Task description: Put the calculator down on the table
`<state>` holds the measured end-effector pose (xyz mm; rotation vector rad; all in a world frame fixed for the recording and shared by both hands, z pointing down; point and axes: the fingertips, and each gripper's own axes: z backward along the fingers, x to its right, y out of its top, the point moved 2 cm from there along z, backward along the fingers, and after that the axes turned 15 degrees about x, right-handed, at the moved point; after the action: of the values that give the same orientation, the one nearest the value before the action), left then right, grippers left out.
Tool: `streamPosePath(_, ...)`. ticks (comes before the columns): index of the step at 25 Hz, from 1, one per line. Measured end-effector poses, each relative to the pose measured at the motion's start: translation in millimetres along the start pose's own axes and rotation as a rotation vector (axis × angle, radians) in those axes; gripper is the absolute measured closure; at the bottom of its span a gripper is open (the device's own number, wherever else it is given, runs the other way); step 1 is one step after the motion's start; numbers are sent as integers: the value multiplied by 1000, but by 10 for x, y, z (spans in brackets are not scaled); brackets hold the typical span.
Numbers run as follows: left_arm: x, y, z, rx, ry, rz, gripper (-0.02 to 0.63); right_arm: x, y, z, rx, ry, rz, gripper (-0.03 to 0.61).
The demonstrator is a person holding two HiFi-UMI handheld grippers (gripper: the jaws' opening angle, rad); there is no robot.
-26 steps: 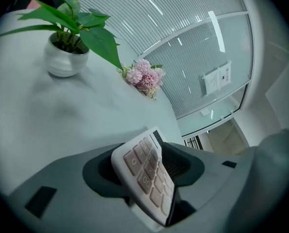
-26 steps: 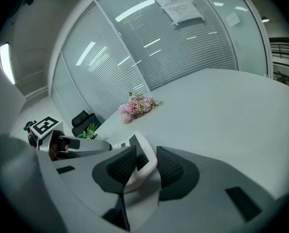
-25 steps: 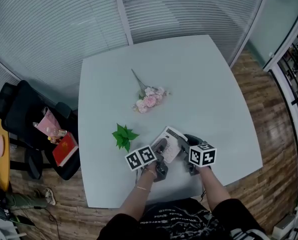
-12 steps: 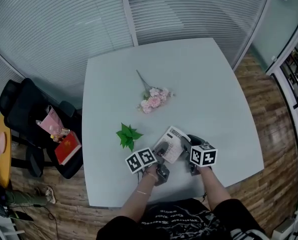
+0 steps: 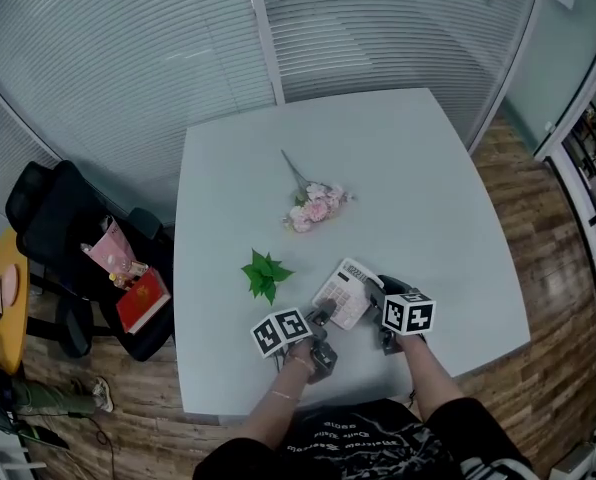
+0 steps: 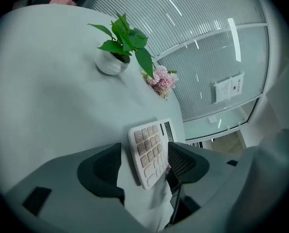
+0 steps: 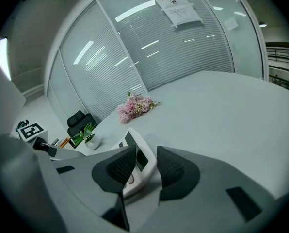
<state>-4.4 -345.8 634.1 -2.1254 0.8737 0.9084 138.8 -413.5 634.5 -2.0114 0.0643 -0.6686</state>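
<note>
The white calculator (image 5: 344,292) is near the table's front edge, its far end between the pads of my right gripper (image 5: 377,295), which is shut on it. In the right gripper view the calculator (image 7: 136,165) is pinched by that edge between the two dark pads. My left gripper (image 5: 324,315) is at the calculator's near-left side. Its jaws have just been opening and now stand wide. In the left gripper view the calculator (image 6: 150,153) lies between the pads without being pressed, and the left pad (image 6: 104,168) is well clear of it.
A small green plant in a white pot (image 5: 265,273) stands left of the calculator. A pink flower sprig (image 5: 316,206) lies mid-table (image 5: 418,178). A black chair (image 5: 63,223) with a red book (image 5: 142,299) is off the table's left side. Glass walls with blinds stand behind.
My left gripper's jaws have spread off the calculator and the gripper has drawn back toward the front left. The right gripper and the calculator have stayed in place.
</note>
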Motion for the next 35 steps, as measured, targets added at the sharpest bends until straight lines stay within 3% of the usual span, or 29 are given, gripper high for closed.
streamPosePath(6,-63,-16,123,-5,0,-19,295,1,-31,28,-1,-36,-17,402)
streamPosePath(9,-103,-54,205,-13,-2,-24,295,8,-33,118,1,-60,-38,300)
streamPosePath(13,-160,-85,364,-23,-25,-71,290,-119,-53,343,30,-52,-10,258)
streamPosePath(19,-172,-191,688,-67,-143,-353,290,-452,-199,711,43,-15,55,250)
streamPosePath(25,-281,-321,1134,-105,-237,-532,290,-934,-501,1095,28,34,156,250)
streamPosePath(31,-430,-351,1568,-28,-314,-803,273,-1383,-770,1442,48,50,214,265)
streamPosePath(35,-579,-264,1824,25,-325,-863,273,-1626,-955,1645,56,48,238,269)
